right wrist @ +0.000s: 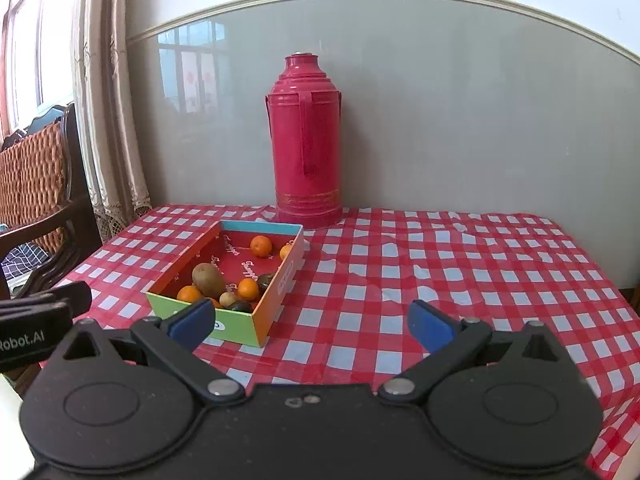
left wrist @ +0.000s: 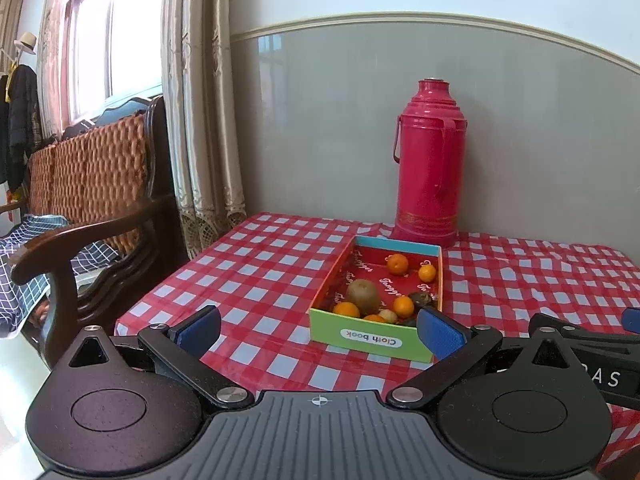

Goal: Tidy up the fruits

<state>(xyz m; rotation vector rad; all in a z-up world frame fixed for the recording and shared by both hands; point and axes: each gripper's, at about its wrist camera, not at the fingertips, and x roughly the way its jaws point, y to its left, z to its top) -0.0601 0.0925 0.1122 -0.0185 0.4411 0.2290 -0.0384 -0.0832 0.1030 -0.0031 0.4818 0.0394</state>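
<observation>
With every fruit seemingly already in the box at my twelve o'clock, I hold the left gripper and right gripper wide open and empty, judging only withdrawal or tidying remains.

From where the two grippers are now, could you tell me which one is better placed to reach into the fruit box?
Probably the left gripper: the box sits almost straight ahead between its open fingers. From the right gripper, also open, the box lies off to the left.

The box front reads "Cloth book"; left claw body reads "Robot.AI".
</observation>
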